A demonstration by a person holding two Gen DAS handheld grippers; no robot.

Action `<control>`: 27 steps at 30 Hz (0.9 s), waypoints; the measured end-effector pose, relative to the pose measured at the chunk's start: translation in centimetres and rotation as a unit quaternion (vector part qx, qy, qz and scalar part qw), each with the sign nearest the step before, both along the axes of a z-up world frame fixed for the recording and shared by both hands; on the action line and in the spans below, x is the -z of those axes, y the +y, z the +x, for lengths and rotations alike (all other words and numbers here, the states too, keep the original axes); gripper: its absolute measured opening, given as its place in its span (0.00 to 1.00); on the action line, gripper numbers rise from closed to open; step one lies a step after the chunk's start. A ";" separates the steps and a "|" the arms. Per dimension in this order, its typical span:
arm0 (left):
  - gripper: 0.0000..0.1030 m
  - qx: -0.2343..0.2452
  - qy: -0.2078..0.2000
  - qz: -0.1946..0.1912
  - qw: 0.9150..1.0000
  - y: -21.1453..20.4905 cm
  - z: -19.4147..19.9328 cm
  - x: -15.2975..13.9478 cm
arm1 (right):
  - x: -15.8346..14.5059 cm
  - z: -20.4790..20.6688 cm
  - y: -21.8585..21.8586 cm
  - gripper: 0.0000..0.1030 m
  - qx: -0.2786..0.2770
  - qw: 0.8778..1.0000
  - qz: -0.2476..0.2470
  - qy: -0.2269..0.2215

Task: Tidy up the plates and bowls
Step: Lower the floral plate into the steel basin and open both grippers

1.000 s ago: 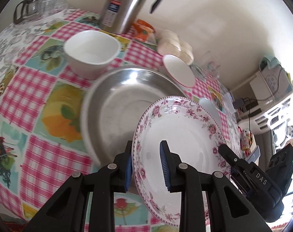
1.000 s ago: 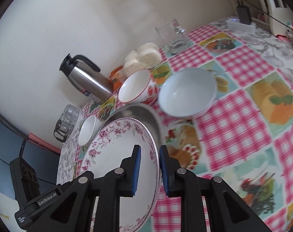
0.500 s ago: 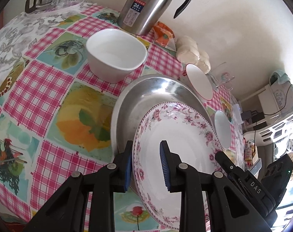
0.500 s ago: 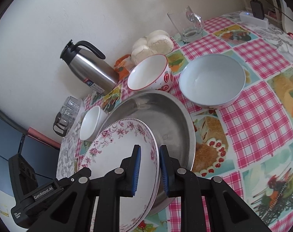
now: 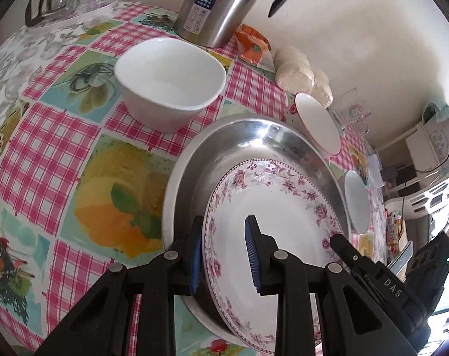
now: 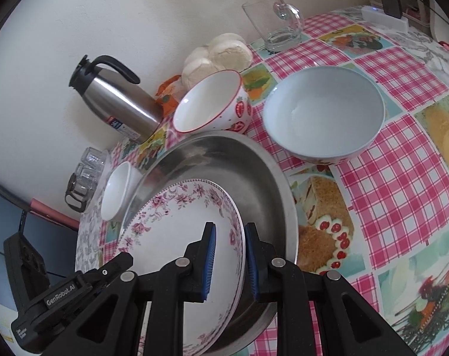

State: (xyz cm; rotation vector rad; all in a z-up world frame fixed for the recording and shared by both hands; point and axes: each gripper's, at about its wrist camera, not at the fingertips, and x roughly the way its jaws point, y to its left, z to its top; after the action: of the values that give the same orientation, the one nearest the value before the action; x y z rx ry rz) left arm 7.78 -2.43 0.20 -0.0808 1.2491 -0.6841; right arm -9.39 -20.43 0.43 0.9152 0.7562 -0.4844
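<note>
The left gripper (image 5: pixel 224 252) and right gripper (image 6: pixel 228 262) each clamp opposite rims of the white rose-patterned plate (image 5: pixel 271 216), held tilted inside the wide steel basin (image 6: pixel 239 172) on the checked tablecloth (image 6: pixel 402 178).

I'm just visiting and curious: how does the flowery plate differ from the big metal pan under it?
The floral plate is white china with a pink flower border; the steel pan is bare shiny metal. The plate is smaller and shallower, the pan wider and deeper. The plate is tilted, gripped at opposite rims by the left gripper and right gripper; the pan sits flat on the tablecloth. Both are round and empty.
</note>
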 end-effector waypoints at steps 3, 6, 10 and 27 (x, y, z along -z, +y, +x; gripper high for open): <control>0.27 0.003 0.000 0.004 1.000 -0.3 0.2 0.6 | 0.3 0.0 -0.4 0.21 0.006 1.000 0.002 0.001; 0.27 0.004 -0.002 0.002 1.000 -0.5 0.3 0.8 | 0.4 0.1 -0.6 0.21 0.009 1.000 -0.002 0.005; 0.27 0.001 -0.005 0.003 1.000 -0.6 0.4 0.8 | 0.4 0.1 -0.7 0.23 0.012 1.000 -0.003 0.004; 0.38 0.002 -0.017 0.004 1.000 -0.9 0.1 0.4 | -0.4 0.3 -0.5 0.29 0.013 0.999 -0.035 0.016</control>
State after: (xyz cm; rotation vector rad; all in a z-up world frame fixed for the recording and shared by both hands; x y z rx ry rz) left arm 7.91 -3.34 -0.22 -0.0594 1.2191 -0.6805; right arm -9.09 -20.90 0.82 0.8555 0.7526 -0.5471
